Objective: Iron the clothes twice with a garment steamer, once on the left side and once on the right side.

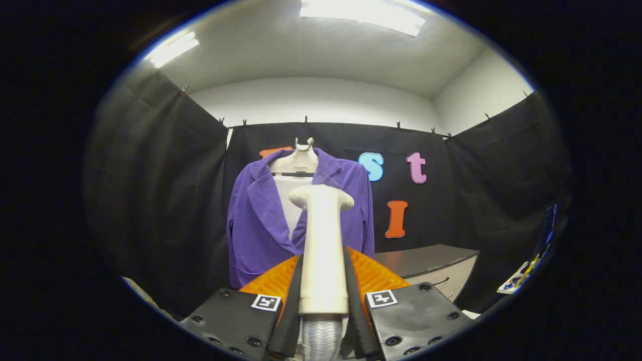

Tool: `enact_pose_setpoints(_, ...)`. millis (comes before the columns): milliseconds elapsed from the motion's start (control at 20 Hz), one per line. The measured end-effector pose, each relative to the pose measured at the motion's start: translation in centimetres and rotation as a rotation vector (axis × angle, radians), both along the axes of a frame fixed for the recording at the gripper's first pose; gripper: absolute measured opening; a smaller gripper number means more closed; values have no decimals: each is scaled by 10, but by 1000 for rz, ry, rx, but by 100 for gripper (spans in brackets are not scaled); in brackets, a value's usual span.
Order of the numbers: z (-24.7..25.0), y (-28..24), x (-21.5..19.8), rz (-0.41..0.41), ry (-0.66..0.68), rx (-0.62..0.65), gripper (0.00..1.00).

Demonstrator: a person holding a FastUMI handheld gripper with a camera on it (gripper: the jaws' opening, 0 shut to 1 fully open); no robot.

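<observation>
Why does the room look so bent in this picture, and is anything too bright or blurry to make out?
Gripper view: the fisheye lens bows the walls and ceiling; the ceiling lights glare white; the steamer handle, clamped between the jaws of the gripper, looms oversized and slightly soft, as does its hose; the purple jacket beyond on its hanger stays sharp and evenly lit.

The tool (323, 281) has dark screw-studded plates, each bearing a square black-and-white marker, over ribbed fingers.
</observation>
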State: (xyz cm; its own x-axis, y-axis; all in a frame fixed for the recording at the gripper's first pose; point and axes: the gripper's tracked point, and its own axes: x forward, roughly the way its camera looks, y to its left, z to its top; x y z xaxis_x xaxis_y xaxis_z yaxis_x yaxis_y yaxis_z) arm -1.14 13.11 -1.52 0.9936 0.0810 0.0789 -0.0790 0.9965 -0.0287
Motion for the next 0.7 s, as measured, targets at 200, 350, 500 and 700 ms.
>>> enact_pose_setpoints(200, -1, -14, 0, -21, 7, 0, 49)
enact_pose_setpoints(350, -4, -20, 2, -31, 19, 2, 48)
enact_pose_setpoints(500, -7, -22, 4, -31, 30, 11, 48)
enact_pose_setpoints(700, -5, -24, 4, -38, 27, 11, 49)
